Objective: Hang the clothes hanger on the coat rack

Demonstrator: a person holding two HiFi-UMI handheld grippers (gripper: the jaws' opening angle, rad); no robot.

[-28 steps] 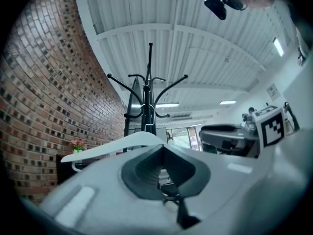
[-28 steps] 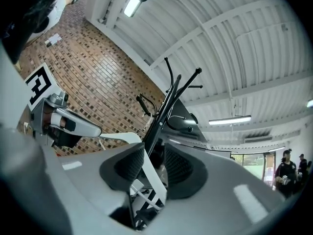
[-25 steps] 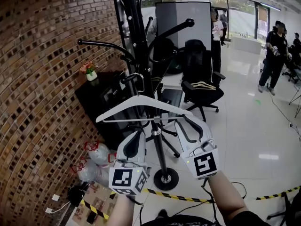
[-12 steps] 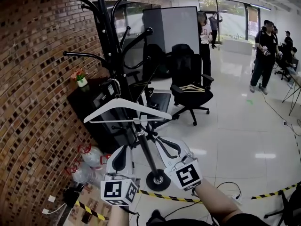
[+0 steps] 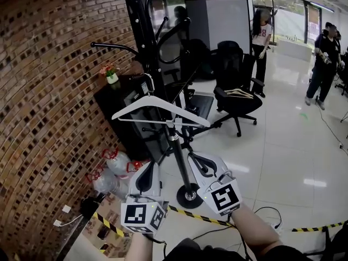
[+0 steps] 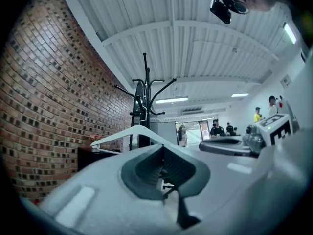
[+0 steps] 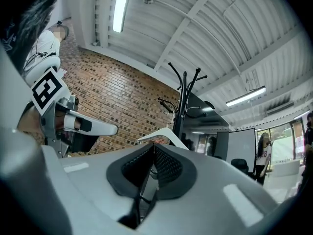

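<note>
Head view: looking down at glossy floor (image 5: pixel 283 145) beside brick wall (image 5: pixel 49 91); seeing hanger (image 5: pixel 163 105) hooked on coat rack (image 5: pixel 142 31); holding left tool (image 5: pixel 150 165) and right tool (image 5: pixel 192 157) below it, both shut and empty, the right one just closing; leaving open floor rightward.

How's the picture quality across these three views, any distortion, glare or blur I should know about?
Head view: the fisheye lens bows the brick wall, and the glossy floor carries bright reflections. Left gripper view: a round black vignette; the left gripper up close is soft, the coat rack sharper. Right gripper view: the ceiling tube light blows out to white.
</note>
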